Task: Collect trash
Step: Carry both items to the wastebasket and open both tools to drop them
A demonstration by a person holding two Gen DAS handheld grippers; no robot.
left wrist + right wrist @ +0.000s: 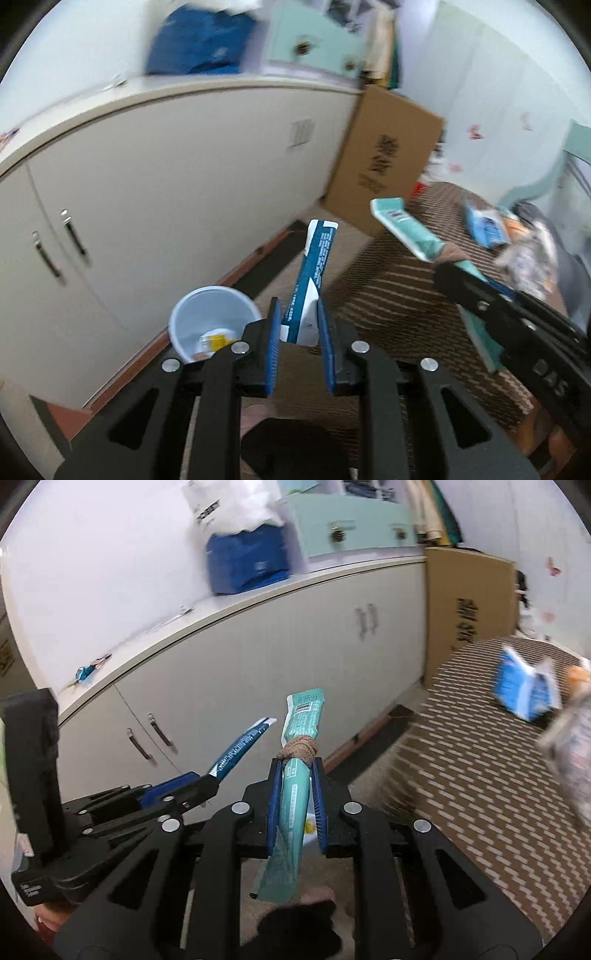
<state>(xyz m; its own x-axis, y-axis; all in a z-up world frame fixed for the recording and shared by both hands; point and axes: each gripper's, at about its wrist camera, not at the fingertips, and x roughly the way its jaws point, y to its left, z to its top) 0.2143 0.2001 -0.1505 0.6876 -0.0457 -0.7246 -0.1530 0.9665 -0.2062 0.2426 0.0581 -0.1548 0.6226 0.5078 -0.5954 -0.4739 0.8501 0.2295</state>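
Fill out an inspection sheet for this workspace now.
Surface: brown striped mat, partly blurred.
Job's things: blue wrapper in left gripper; teal wrapper in right gripper; white cup holding scraps.
Clutter: blue-white packet and more blurred litter on the mat.
Grippers: both shut on wrappers.
Cables: nothing seen.
Surroundings: white cabinet, cardboard box, blue bag on top.

Blue-white carton (312, 280); teal wrapper (295, 790); brown striped mat (480, 760); white cup (210, 325).
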